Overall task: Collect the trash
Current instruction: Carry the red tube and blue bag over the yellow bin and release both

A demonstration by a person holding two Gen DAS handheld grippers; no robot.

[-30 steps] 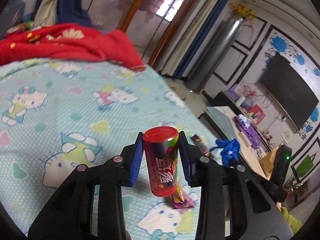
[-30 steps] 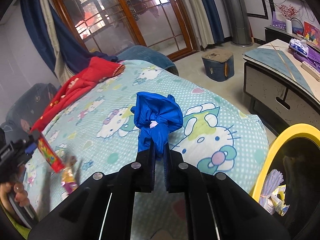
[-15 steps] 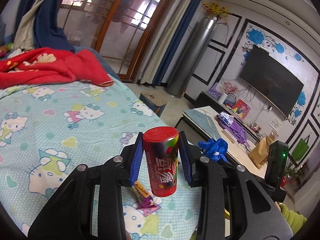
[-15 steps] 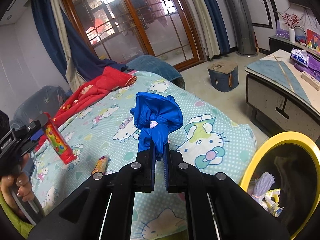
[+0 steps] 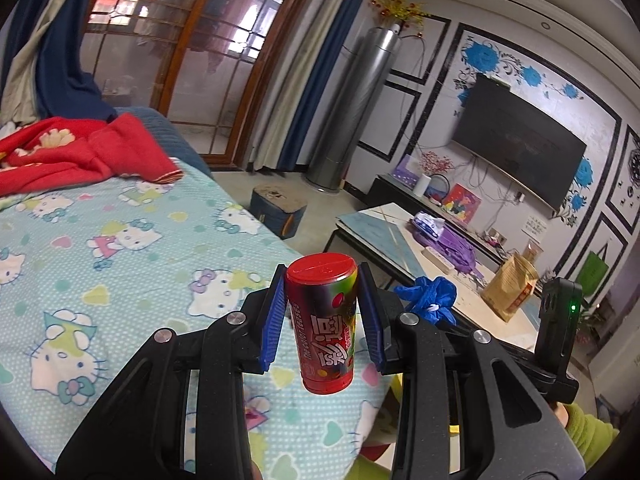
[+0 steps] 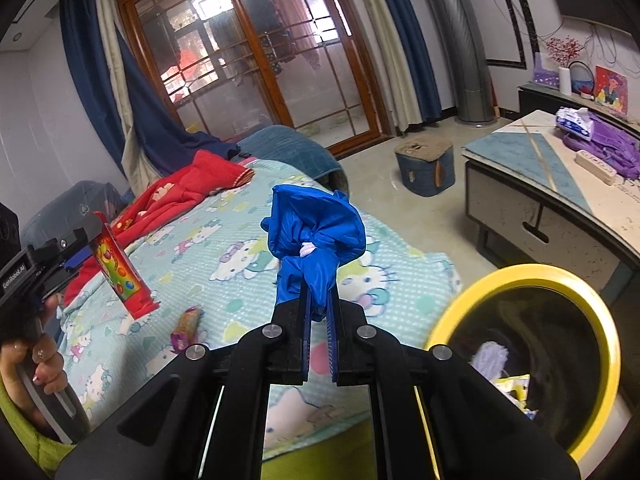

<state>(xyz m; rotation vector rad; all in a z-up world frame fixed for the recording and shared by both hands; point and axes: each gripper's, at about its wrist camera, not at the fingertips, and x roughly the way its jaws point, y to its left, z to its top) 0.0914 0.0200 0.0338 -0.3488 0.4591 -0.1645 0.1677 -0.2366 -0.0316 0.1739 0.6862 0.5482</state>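
My left gripper (image 5: 322, 312) is shut on a red candy tube (image 5: 325, 326) with a red lid, held upright above the edge of the bed. The same tube (image 6: 120, 266) shows at the left of the right wrist view, tilted, with the person's hand (image 6: 38, 360) below it. My right gripper (image 6: 319, 320) is shut on a crumpled blue bag (image 6: 316, 236), which also appears in the left wrist view (image 5: 430, 298). A yellow-rimmed bin (image 6: 532, 354) with trash inside stands at the lower right, beside the bed. A small candy wrapper (image 6: 186, 326) lies on the sheet.
The bed carries a light blue cartoon-cat sheet (image 5: 120, 248) and a red blanket (image 5: 76, 152) at its far end. A low stool (image 6: 426, 166) stands on the floor. A coffee table (image 6: 560, 184) with purple items lies to the right, and a TV (image 5: 516, 148) hangs on the wall.
Both grippers have risen and drawn back from the bed with their loads still held. The yellow bin fills more of the right wrist view. The left view swung towards the TV wall.
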